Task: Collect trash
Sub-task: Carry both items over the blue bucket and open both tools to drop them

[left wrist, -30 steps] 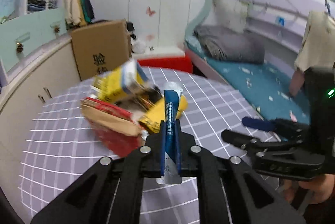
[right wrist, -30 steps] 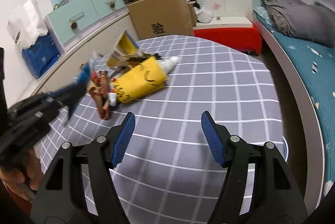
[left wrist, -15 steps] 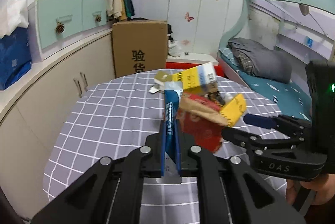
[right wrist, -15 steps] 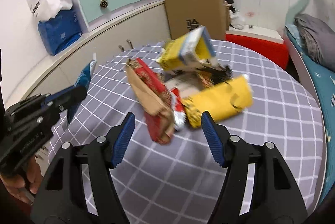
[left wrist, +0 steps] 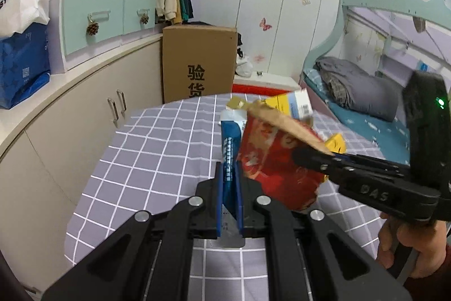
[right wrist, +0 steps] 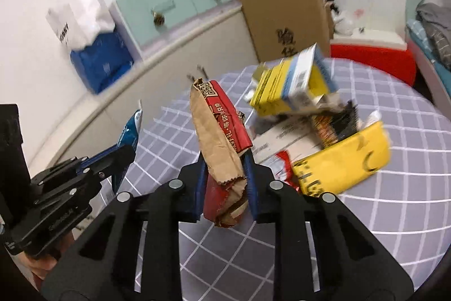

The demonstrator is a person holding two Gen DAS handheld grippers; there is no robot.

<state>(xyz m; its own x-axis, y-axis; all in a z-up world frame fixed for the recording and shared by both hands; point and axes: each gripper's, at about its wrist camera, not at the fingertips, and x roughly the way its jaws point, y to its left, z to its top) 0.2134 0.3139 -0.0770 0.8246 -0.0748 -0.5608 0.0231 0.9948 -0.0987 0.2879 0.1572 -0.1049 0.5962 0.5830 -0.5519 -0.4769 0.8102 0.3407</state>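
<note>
Change: the right claw (right wrist: 225, 188), wide and empty a second earlier, was closing on the red-and-brown snack bag (right wrist: 222, 149), which stood between its pads.
Left claw (left wrist: 229, 188): narrow, clamped on the blue wrapper (left wrist: 229, 149).
Meaning: judged, a second piece was being secured.
Remaining trash: yellow carton (right wrist: 293, 87) and yellow packet (right wrist: 344, 160) lay just beyond the snack bag on the bench (right wrist: 394, 202).
Room: open checked cloth left of the snack bag; bench edge near there.

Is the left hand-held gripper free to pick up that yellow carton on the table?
Probably not yet: the left hand-held gripper is already shut on a blue wrapper, and the red and brown bag stands between it and the yellow carton.
</note>
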